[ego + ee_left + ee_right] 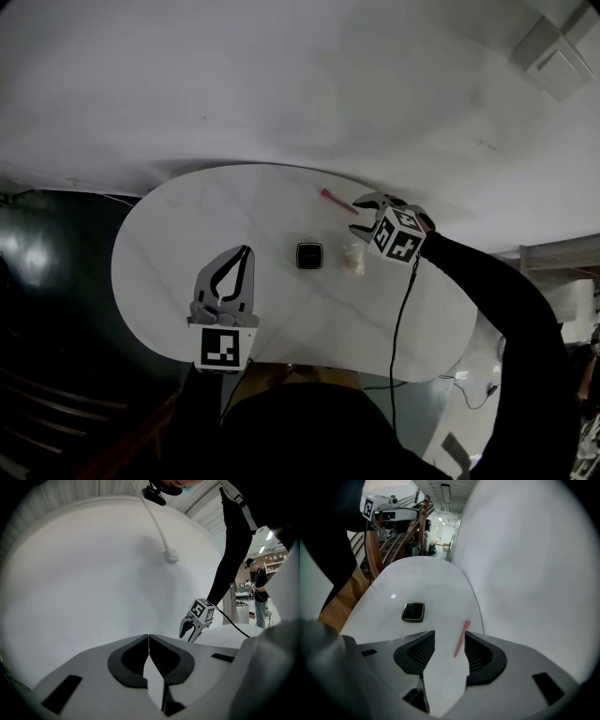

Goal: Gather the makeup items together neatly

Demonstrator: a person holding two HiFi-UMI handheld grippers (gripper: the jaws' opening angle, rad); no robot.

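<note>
A thin pink makeup stick [332,197] lies near the far edge of the white oval table [169,244]. My right gripper [362,205] points steeply down just right of it. In the right gripper view the pink stick [460,638] shows in the gap of my right gripper [450,639], close to the right jaw; the jaws stand open and do not press it. A square black compact [310,255] sits mid-table, with a small pale item [352,260] beside it. My left gripper [246,251] hovers left of the compact, jaws shut and empty.
A white wall [281,84] rises right behind the table's far edge. Dark floor [56,281] lies to the left. A cable [401,309] hangs from my right gripper across the table's right end. The compact [413,612] lies left of the stick in the right gripper view.
</note>
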